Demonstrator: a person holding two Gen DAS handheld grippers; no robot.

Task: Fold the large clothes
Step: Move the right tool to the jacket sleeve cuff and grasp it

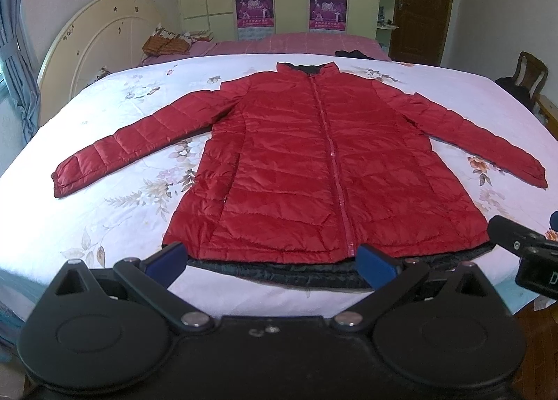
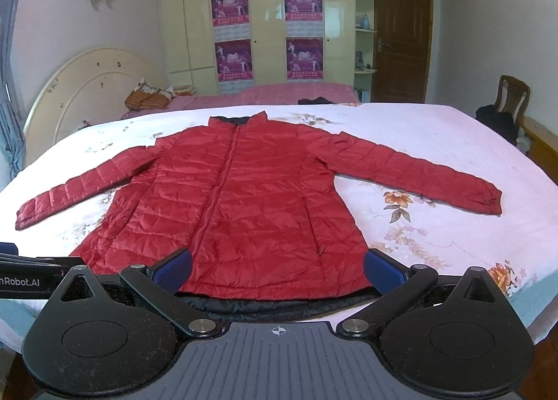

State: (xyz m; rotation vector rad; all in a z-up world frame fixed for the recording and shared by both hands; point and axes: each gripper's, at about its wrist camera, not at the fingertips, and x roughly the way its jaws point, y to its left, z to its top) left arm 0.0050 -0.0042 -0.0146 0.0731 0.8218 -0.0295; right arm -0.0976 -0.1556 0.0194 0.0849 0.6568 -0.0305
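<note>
A red quilted down jacket (image 1: pixel 314 162) lies flat and zipped on the bed, front up, collar far, both sleeves spread outward; it also shows in the right wrist view (image 2: pixel 244 197). Its black lining shows along the near hem (image 1: pixel 296 271). My left gripper (image 1: pixel 272 260) is open and empty, hovering just before the hem near the zipper's bottom. My right gripper (image 2: pixel 279 271) is open and empty, above the hem's right half. Part of the right gripper shows at the right edge of the left wrist view (image 1: pixel 523 243).
The bed has a white floral sheet (image 1: pixel 104 197) and a cream headboard (image 1: pixel 90 37) at the left. A pink bed (image 2: pixel 279 93) with a dark garment stands behind. A wardrobe, a brown door (image 2: pixel 401 33) and a wooden chair (image 2: pixel 512 93) line the far side.
</note>
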